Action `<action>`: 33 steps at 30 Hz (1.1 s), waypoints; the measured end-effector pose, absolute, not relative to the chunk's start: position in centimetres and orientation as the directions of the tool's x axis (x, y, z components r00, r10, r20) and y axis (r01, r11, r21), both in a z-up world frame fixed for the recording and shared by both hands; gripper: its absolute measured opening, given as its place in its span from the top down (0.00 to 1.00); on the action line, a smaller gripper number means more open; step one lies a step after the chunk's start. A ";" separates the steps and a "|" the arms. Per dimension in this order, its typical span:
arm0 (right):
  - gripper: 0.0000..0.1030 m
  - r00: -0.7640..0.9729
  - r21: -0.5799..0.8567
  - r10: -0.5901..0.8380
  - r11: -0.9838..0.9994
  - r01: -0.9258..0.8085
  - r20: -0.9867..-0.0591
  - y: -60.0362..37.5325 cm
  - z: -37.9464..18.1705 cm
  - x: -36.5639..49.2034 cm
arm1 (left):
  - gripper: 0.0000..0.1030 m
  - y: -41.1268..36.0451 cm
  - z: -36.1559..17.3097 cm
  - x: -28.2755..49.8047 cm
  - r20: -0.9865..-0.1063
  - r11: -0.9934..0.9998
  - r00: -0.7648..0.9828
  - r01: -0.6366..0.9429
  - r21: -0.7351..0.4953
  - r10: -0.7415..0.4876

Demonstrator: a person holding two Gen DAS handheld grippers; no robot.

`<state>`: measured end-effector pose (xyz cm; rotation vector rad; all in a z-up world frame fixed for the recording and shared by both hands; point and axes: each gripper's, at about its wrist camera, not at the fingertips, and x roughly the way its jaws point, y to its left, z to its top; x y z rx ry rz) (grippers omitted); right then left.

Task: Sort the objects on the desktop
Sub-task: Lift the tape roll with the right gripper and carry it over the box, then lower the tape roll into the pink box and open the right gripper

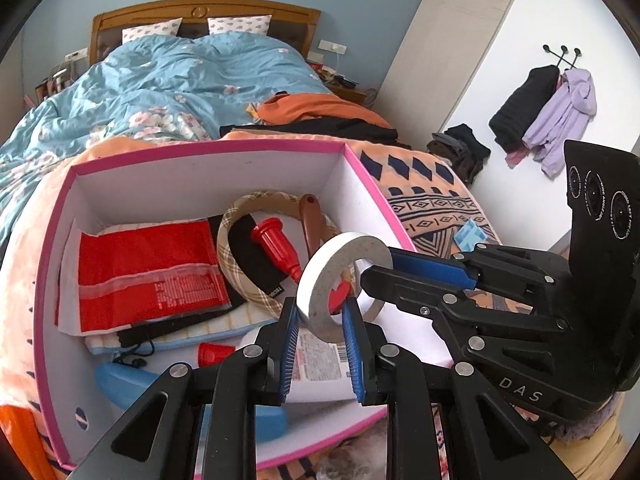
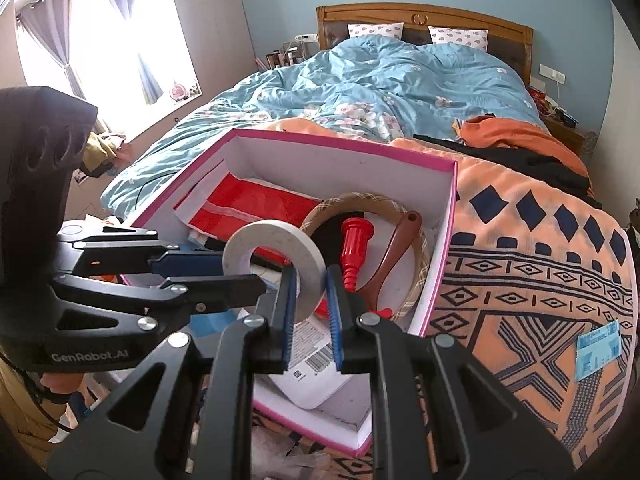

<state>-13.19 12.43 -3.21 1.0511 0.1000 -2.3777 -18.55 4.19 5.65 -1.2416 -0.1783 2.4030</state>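
A white tape roll (image 1: 344,256) (image 2: 280,236) hangs upright over a pink-rimmed white box (image 1: 200,148) (image 2: 340,140). My left gripper (image 1: 320,312) (image 2: 240,276) is shut on one side of its rim. My right gripper (image 1: 376,270) (image 2: 312,280) is shut on the other side, so both hold the same roll. Inside the box lie a red pouch (image 1: 148,264), a plaid ring (image 1: 240,216), a red plastic piece (image 1: 276,240), a brown handle (image 1: 314,216) and a white bottle with a red cap (image 1: 320,360).
The box rests on an orange patterned blanket (image 2: 540,280) at the foot of a bed with a blue floral duvet (image 1: 180,80). A small blue card (image 2: 598,350) lies on the blanket right of the box. Clothes hang on a wall hook (image 1: 552,112).
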 end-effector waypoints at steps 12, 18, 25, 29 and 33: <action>0.84 -0.534 0.126 -0.407 -0.865 0.485 -0.741 11.9 -4.0 -15.1 | 0.79 4.0 4.6 -20.6 -0.771 -0.904 -0.475 -0.279 -0.325 0.424; 0.84 -0.518 0.112 -0.385 -0.869 0.482 -0.764 11.4 -4.5 -16.3 | 0.79 3.8 4.0 -21.7 -0.785 -0.908 -0.460 -0.257 -0.330 0.415; 0.84 -0.506 0.099 -0.357 -0.879 0.466 -0.785 11.0 -5.3 -17.4 | 0.81 3.6 3.2 -22.7 -0.799 -0.912 -0.444 -0.243 -0.329 0.406; 0.84 -0.499 0.092 -0.342 -0.883 0.459 -0.796 10.8 -5.8 -17.9 | 0.81 3.4 2.7 -23.3 -0.806 -0.912 -0.428 -0.235 -0.337 0.408; 0.84 -0.492 0.087 -0.330 -0.887 0.454 -0.806 10.7 -6.0 -18.4 | 0.81 3.2 2.5 -23.8 -0.808 -0.911 -0.423 -0.227 -0.343 0.410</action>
